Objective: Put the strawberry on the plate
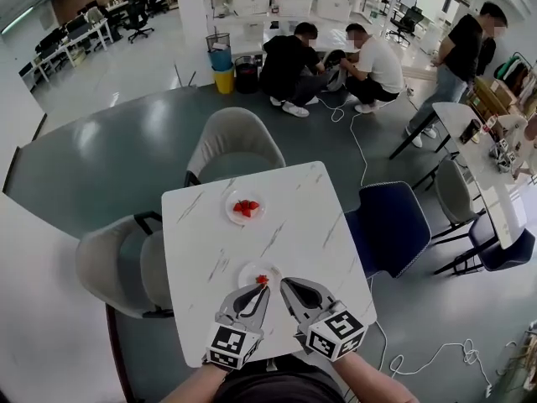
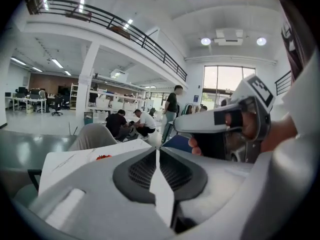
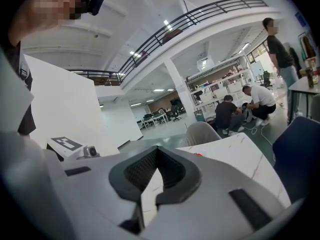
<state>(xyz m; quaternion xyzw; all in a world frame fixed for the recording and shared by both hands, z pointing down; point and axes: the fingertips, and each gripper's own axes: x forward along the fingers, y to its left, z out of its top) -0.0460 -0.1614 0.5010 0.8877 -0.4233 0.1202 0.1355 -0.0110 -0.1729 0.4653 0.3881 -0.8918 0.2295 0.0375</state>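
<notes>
One red strawberry point(image 1: 263, 280) lies on the small white plate point(image 1: 247, 269) near my edge of the white marble table point(image 1: 310, 217). A second white plate point(image 1: 230, 213) farther out holds several strawberries point(image 1: 246, 207), which also show as a red spot point(image 2: 103, 157) in the left gripper view. My left gripper point(image 1: 268, 288) hovers just behind the near strawberry, its tips point(image 2: 157, 151) closed together with nothing between them. My right gripper point(image 1: 283, 281) is right beside it, jaws also shut point(image 3: 157, 149) and empty. Neither gripper view shows the near strawberry.
A grey chair point(image 1: 235, 145) stands at the table's far side, another grey chair point(image 1: 117, 267) at its left and a blue chair point(image 1: 390, 225) at its right. Two people point(image 1: 331, 65) crouch on the floor beyond. A person point(image 1: 457, 65) stands by a cluttered table point(image 1: 495, 166) at right.
</notes>
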